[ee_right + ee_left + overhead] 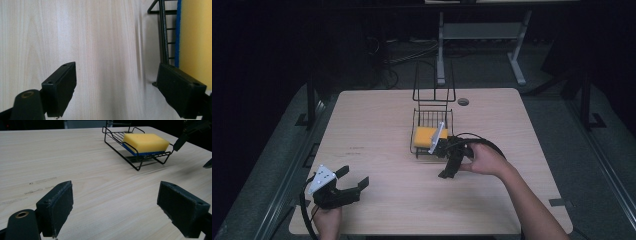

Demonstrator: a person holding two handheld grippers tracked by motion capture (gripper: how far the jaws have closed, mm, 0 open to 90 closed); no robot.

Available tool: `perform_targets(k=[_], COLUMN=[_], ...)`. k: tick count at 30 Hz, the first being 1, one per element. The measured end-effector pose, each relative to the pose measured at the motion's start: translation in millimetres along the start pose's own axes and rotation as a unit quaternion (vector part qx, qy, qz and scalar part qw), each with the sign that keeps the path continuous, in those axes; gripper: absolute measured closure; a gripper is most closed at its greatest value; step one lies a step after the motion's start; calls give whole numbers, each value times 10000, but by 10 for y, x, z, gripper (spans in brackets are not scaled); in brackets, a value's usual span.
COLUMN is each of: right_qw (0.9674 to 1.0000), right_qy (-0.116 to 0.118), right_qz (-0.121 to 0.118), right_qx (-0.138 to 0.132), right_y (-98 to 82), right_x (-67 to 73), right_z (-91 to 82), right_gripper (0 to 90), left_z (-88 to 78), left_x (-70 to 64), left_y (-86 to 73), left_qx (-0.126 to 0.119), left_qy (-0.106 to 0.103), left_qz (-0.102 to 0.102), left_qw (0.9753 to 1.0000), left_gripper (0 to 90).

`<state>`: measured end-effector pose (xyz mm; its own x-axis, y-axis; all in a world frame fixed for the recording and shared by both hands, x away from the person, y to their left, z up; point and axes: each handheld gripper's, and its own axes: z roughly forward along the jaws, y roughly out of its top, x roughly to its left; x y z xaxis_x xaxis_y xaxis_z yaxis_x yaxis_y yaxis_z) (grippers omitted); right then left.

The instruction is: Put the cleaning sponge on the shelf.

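Note:
A yellow sponge (pixel 424 136) with a blue underside lies in a black wire rack (pixel 433 116) at the middle of the wooden table (pixel 377 125). My right gripper (pixel 441 161) hovers at the rack's front right corner, open and pointing down at the table, with nothing between its jaws. In the right gripper view, the rack (pixel 163 37) and the sponge (pixel 197 37) sit just beyond the right jaw of the gripper (pixel 116 72). My left gripper (pixel 353 177) rests open and empty at the near left. It (pixel 115 192) faces the rack (pixel 112 137) and sponge (pixel 146 142) from a distance.
The rack has a tall wire loop (pixel 434 80) rising at its back. A round cable hole (pixel 463 101) sits near the table's far edge. A metal desk frame (pixel 441 50) stands on the floor behind. Bare wood lies between the two grippers.

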<state>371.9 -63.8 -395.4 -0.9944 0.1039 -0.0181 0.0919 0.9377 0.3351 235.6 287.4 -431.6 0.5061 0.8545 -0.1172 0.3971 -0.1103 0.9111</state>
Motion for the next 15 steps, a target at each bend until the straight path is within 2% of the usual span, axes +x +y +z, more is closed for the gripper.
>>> perform_targets(k=[3, 7, 15], right_qw=[10000, 9999, 9999], right_qy=[11, 33, 0], right_qz=[41, -17, 77], right_qx=[-33, -110, -64], right_y=[-33, -66, -127], right_x=[19, 39, 86], right_z=[5, 20, 1], right_gripper=[163, 163, 163], left_z=[4, 5, 5], left_x=[-4, -7, -6], left_y=[2, 2, 1], left_qx=[-8, 4, -3], left_qy=[-1, -4, -3], left_qz=[2, 21, 13], left_qw=[10000, 10000, 10000], left_gripper=[128, 128, 128])
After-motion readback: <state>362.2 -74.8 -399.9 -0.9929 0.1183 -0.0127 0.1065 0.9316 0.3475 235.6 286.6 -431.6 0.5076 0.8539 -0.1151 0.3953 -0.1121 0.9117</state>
